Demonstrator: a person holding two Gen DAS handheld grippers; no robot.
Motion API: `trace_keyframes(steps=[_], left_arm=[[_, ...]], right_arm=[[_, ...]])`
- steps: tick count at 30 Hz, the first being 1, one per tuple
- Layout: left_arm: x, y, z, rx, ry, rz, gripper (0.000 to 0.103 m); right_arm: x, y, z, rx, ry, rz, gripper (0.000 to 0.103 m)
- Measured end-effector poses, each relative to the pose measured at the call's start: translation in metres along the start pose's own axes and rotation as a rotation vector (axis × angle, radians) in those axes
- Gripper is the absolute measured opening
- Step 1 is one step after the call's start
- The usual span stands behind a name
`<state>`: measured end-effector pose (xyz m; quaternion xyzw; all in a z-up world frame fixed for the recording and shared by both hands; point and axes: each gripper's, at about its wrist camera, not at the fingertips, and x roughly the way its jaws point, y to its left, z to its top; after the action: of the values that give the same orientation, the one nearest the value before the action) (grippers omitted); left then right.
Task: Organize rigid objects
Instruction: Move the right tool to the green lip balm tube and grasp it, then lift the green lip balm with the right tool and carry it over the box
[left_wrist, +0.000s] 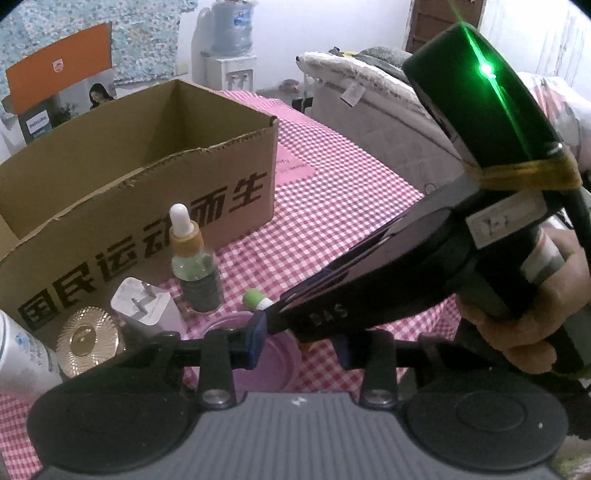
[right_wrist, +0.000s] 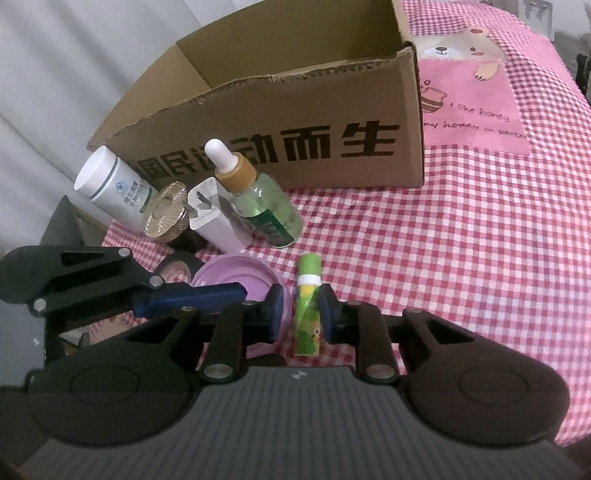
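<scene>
Box (right_wrist: 280, 122): showing empty inside, nothing sorted yet.
R gripper (right_wrist: 300, 314): clamping green tube (right_wrist: 307, 306).
L gripper (left_wrist: 299, 345): closing on purple lid (left_wrist: 273, 354) rim.
Left: dropper bottle (right_wrist: 258, 199), charger (right_wrist: 218, 218), gold cap (right_wrist: 166, 214), white bottle (right_wrist: 110, 184) waiting along box front.

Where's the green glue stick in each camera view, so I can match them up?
Left wrist view: only the green cap end of the glue stick shows, at centre, peeking from behind the right gripper's dark body, just right of the dropper bottle.
Right wrist view: glue stick at lower centre, lying on the checked cloth between the right gripper's blue pads.
Shared landmark: the cardboard box with black lettering.
</scene>
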<state>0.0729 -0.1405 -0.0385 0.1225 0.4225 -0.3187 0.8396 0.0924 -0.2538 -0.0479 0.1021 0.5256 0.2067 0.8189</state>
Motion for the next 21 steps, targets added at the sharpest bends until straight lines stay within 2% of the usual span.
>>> trace_keyframes(steps=[14, 20, 21], left_arm=[[0.008, -0.009, 0.001, 0.023, 0.022, -0.009, 0.039], [0.014, -0.007, -0.005, 0.019, 0.055, 0.015, 0.039], [0.014, -0.006, -0.006, 0.013, 0.058, 0.017, 0.041]], right_arm=[[-0.010, -0.018, -0.011, 0.075, -0.013, -0.004, 0.019], [-0.015, -0.031, -0.017, 0.152, -0.016, 0.044, 0.023], [-0.016, -0.033, -0.018, 0.166, -0.018, 0.049, 0.023]])
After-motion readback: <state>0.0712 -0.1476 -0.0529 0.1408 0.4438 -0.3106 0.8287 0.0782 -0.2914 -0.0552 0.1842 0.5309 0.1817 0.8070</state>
